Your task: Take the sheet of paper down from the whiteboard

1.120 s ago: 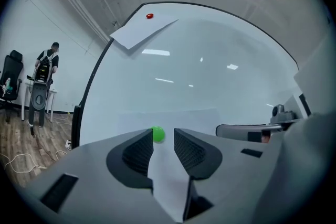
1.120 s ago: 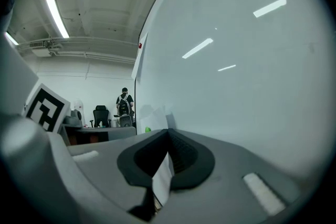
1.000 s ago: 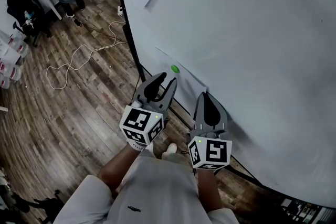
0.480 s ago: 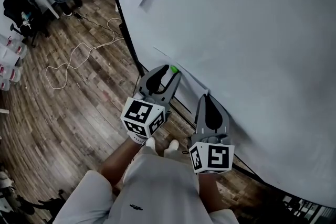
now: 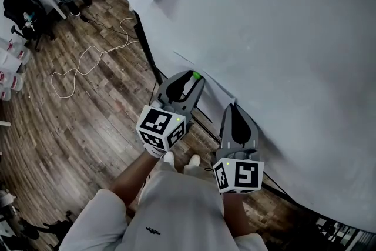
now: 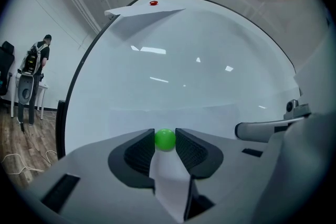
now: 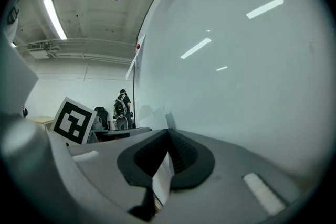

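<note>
My left fingers (image 6: 135, 152) are straddling the green magnet (image 6: 165, 139), spread wide. My right fingers (image 7: 185, 157) are pinching the sheet of paper (image 7: 164, 176). I'm risking the rounded magnet squirting sideways as I'm squeezing.

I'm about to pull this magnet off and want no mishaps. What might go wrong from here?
1. The left gripper has just been opening and flanks the small round green magnet without clamping it; a shallow grip may let it slip and fall to the wooden floor.
2. The right gripper pinches the lower edge of the sheet of paper while the red magnet pins the top; tugging may tear it.
</note>
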`<state>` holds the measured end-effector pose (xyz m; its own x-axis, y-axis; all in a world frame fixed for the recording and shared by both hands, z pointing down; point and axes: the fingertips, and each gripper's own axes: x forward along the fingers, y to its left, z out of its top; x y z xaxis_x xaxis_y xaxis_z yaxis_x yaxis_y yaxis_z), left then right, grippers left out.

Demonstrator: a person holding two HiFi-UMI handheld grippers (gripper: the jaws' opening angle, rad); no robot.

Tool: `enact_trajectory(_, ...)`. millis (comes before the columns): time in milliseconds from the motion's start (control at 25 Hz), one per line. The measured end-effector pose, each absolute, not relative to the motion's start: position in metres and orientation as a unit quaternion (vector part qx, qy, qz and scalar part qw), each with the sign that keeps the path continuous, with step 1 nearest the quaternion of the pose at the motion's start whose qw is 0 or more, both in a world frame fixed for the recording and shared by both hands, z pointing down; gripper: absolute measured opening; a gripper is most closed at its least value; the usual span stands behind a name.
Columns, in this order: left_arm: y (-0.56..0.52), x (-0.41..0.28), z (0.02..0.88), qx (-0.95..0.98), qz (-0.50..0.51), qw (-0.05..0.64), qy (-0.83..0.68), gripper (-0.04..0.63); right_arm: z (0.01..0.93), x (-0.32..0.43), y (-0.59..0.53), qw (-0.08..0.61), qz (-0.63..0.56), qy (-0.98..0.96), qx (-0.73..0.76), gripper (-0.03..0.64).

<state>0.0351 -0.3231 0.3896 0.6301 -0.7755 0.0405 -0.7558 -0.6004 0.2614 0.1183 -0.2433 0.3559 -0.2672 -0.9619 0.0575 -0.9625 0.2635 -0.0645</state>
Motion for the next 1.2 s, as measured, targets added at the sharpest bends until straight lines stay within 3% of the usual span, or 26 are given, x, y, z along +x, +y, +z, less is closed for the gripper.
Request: enact_trajectory(1200,-0.277,0.001,0.387,0.878,-0.037,0.121,-0.461,0.126,0.356,0.125,-0.215,-0.007,0.03,-0.788,0.615,0.01)
